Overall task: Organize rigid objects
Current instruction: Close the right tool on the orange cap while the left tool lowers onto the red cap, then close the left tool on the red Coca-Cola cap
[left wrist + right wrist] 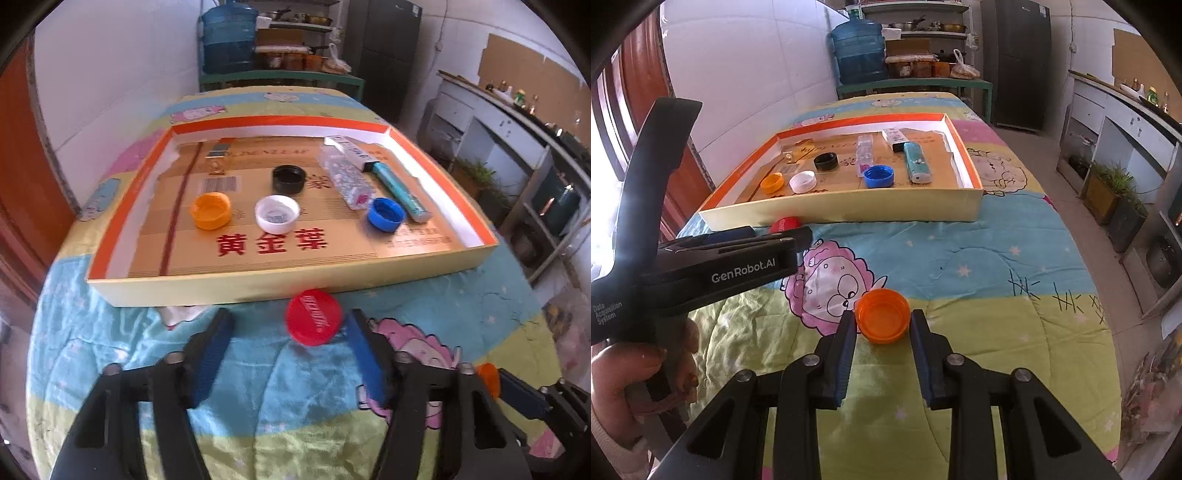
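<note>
Left wrist view: my left gripper (286,328) is pointing steeply down at the quilted counter (110,332), its fingers (216,343) standing apart. The red cap (314,320) is lying between the tips, nearer the right-side finger; whether that pad is touching it I cannot tell. The cap is sitting just in front of the near wall of the shallow box (258,286). Inside the box are lying an orange-yellow cap (210,211), a white cap (277,215), a black cap (289,180), a blue cap (386,215), a clear patterned bottle (345,177) and a teal tube (400,192). At the lower right edge, my right gripper (517,391) is cut off, with a sliver of orange showing at its tip.

Right wrist view: my right gripper (882,325) is angling down, its fingers (846,343) closed against both sides of an orange cap (882,315), open side up, held over the quilt. At left, a hand (624,373) is gripping the handle of my left gripper, whose body is hiding most of the red cap; only a red edge is showing beside the box wall.
</note>
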